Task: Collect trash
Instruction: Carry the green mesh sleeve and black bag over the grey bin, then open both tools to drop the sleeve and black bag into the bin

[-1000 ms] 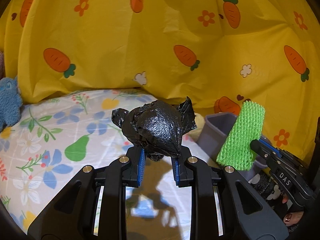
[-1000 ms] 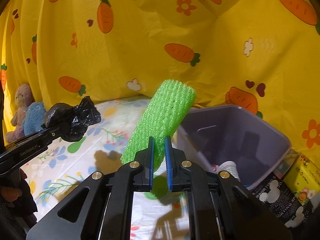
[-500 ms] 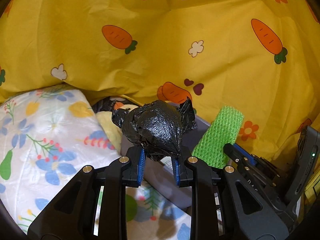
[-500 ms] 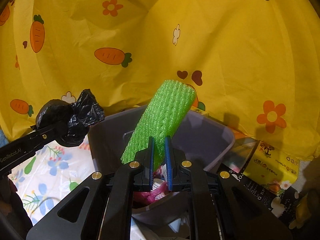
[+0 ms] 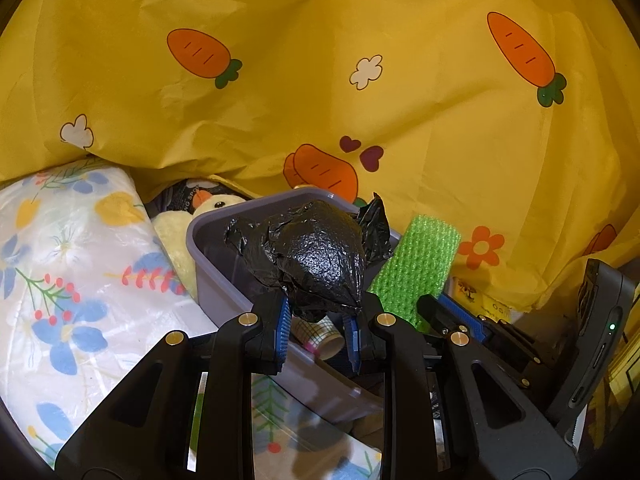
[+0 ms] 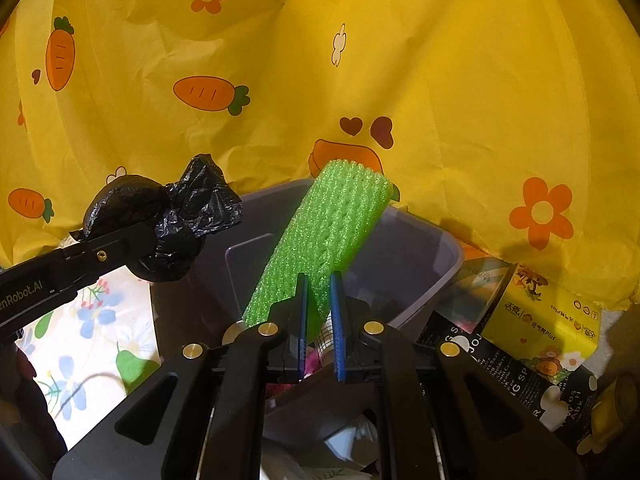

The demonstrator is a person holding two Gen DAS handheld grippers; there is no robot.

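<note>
My left gripper (image 5: 318,320) is shut on a crumpled black plastic bag (image 5: 316,260), held over the near rim of a grey-purple bin (image 5: 208,240). From the right wrist view the same black bag (image 6: 160,220) hangs at the bin's left side. My right gripper (image 6: 319,300) is shut on a green foam net sleeve (image 6: 324,232), which slants up over the open bin (image 6: 420,256). That green sleeve (image 5: 416,264) also shows to the right of the bag in the left wrist view. Paper cups and pink scraps lie in the bin.
A yellow carrot-print cloth (image 5: 360,80) hangs close behind the bin. A floral bedsheet (image 5: 60,280) lies to the left, with a pale plush duck (image 5: 208,208) wedged beside the bin. Black and yellow printed packages (image 6: 532,340) lie right of the bin.
Both grippers have swung right from over the floral sheet to above the bin, which now sits right under them. Each keeps its hold, on the bag and on the sleeve.
</note>
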